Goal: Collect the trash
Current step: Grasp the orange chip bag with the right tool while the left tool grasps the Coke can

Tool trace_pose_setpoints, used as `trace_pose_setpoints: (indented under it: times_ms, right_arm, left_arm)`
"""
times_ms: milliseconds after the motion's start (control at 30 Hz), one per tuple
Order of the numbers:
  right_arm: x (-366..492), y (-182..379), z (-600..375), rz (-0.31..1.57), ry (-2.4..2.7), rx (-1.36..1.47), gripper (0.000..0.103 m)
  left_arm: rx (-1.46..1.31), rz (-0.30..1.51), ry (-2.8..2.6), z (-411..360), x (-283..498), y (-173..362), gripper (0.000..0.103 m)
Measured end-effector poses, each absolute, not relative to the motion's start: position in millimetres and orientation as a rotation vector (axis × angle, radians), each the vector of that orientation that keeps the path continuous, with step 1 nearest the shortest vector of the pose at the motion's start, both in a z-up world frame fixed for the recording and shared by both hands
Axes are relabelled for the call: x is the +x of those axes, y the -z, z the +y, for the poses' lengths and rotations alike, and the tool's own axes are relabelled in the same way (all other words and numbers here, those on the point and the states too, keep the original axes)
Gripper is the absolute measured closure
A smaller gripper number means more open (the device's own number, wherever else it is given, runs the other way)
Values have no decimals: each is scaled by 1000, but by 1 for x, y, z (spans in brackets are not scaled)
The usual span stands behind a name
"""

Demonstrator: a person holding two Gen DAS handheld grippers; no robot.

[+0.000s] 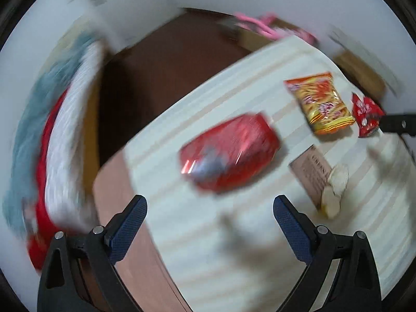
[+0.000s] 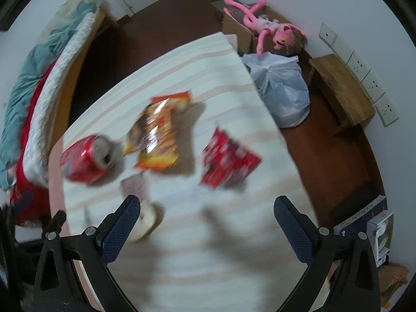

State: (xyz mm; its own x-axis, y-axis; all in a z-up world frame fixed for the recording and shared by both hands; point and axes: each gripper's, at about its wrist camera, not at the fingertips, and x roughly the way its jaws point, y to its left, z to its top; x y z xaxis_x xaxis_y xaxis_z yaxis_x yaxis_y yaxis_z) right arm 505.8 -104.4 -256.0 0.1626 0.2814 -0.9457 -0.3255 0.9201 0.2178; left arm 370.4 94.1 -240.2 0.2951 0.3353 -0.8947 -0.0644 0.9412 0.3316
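Note:
A crushed red can (image 1: 230, 153) (image 2: 85, 158) lies on the striped white tablecloth (image 1: 234, 234) (image 2: 208, 247). An orange snack wrapper (image 1: 321, 101) (image 2: 158, 132) and a small red wrapper (image 1: 366, 115) (image 2: 228, 161) lie further along. A brown paper slip (image 1: 310, 173) (image 2: 134, 184) and a crumpled white tissue (image 1: 335, 184) (image 2: 147, 223) sit close by. My left gripper (image 1: 210, 209) hangs open just short of the can. My right gripper (image 2: 206, 208) is open above the cloth, near the red wrapper. Both views are motion-blurred.
A white plastic bag (image 2: 283, 91) stands on the brown floor past the table's right edge, beside a wooden stool (image 2: 340, 91) and a cardboard box with a pink plush toy (image 2: 262, 26). A bed with blue and red bedding (image 1: 39, 143) (image 2: 31, 83) lies left.

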Motion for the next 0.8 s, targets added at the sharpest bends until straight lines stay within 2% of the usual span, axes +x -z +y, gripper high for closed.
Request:
trace_pose_setpoints:
  times_ms: [133,267,400,433,467,800]
  right_arm:
    - [530,272,-103,1372,-434,-25,0]
    - [540,281,-104,1388,-440,25,0]
    - [546,284,-105,1386,-445,50,0]
    - [547,282,-103,1378,-448,52,0]
    - [547,281,-102,1370,-449,52,0]
    - [554,267,-49,1336,-499,38,0]
  left_arm:
    - [465,1323,-100,89,409,264,4]
    - [473,1434,68,95,433,286,4]
    - [508,1436,97,91,439,299,5]
    - [507,1428,85,91,439,300,6]
    - [497,1406,57,94,438,298,16]
    - [-87,1391,-186,172,422,287,17]
